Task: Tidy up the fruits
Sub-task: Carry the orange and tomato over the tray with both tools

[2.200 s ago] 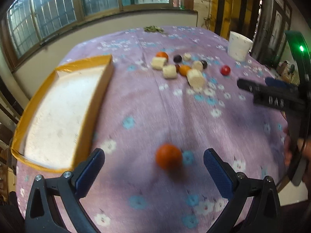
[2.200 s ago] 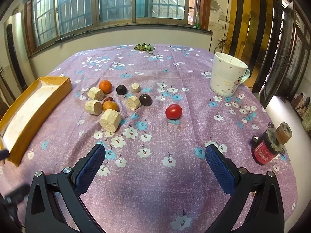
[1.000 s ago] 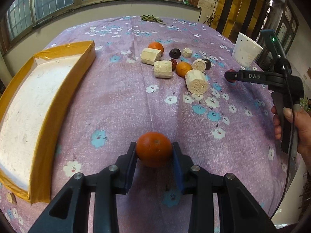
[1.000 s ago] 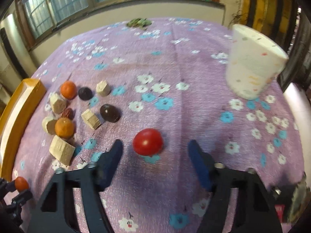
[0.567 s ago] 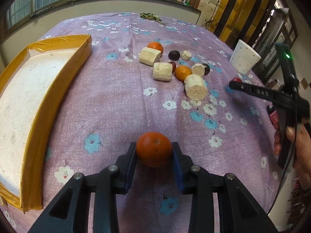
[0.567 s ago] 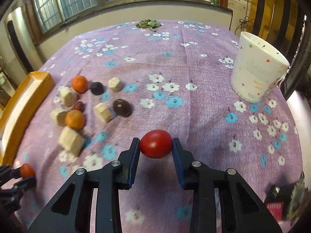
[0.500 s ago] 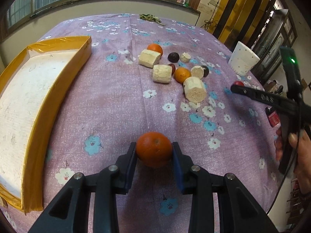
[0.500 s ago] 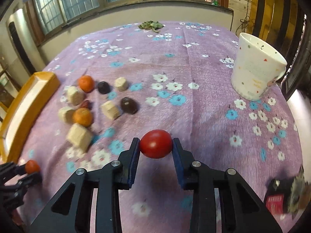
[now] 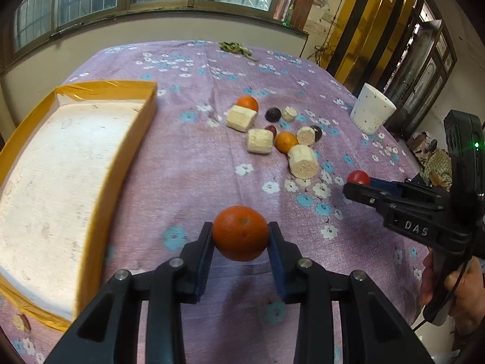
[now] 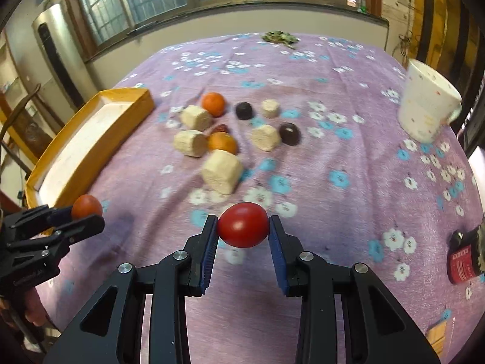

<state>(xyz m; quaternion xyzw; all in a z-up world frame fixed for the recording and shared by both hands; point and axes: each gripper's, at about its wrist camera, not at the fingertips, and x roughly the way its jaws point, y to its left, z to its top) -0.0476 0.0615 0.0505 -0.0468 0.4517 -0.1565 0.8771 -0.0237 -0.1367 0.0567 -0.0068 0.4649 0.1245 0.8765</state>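
Note:
My left gripper point(image 9: 240, 236) is shut on an orange point(image 9: 240, 233) and holds it above the purple flowered cloth, just right of the yellow-rimmed tray point(image 9: 127, 163). My right gripper point(image 10: 243, 227) is shut on a red tomato point(image 10: 243, 225) above the cloth. Each gripper shows in the other view: the right one with the tomato point(image 9: 358, 178), the left one with the orange point(image 10: 86, 207). On the cloth lie two more oranges point(image 10: 213, 103) point(image 10: 222, 142), dark fruits point(image 10: 244, 110) point(image 10: 289, 133) and several pale blocks point(image 10: 222, 170).
A white spotted mug point(image 10: 427, 112) stands at the right of the table. A red can point(image 10: 463, 262) lies near the right edge. Green leaves point(image 10: 279, 37) sit at the far edge. The tray point(image 10: 91, 139) is along the left edge, its white floor bare.
Both grippers closed: the left on the orange, the right on the tomato. Since then both have lifted, and the right gripper has moved left, closer to the left gripper.

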